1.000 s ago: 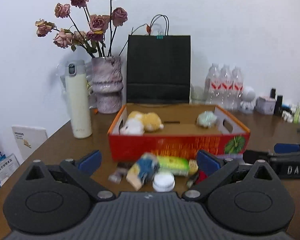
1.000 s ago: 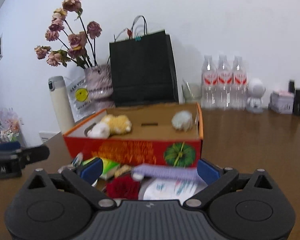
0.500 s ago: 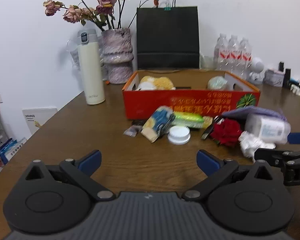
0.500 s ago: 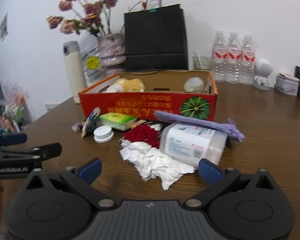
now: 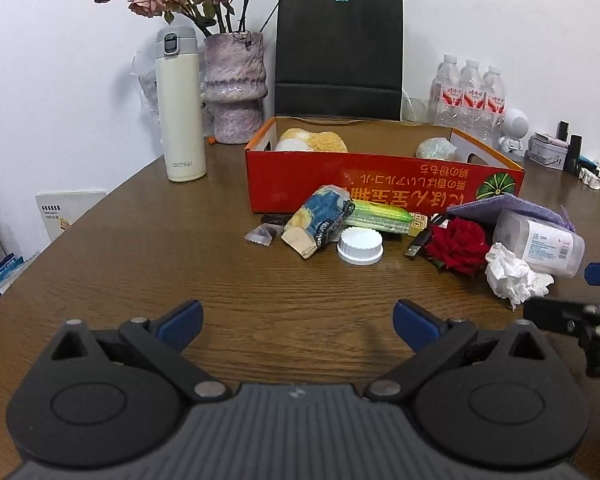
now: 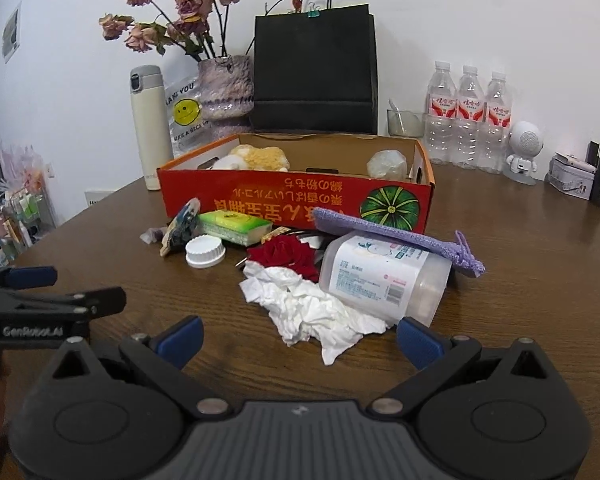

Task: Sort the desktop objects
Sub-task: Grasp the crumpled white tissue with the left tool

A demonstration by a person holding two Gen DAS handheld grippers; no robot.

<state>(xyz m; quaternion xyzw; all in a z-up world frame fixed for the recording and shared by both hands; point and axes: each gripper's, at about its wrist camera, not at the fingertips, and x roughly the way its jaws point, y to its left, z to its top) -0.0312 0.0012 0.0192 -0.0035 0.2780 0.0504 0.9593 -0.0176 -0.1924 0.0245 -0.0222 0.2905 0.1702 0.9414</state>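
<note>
Hand-held gripper (image 5: 298, 322), three water bottles (image 5: 469, 94)

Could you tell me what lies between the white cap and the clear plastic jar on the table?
In the right wrist view, the red rose lies between the white cap and the clear jar.

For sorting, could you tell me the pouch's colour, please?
Lilac pouch; right wrist view.

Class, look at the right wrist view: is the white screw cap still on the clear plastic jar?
No: the white screw cap lies apart on the table, left of the toppled clear plastic jar.
</note>
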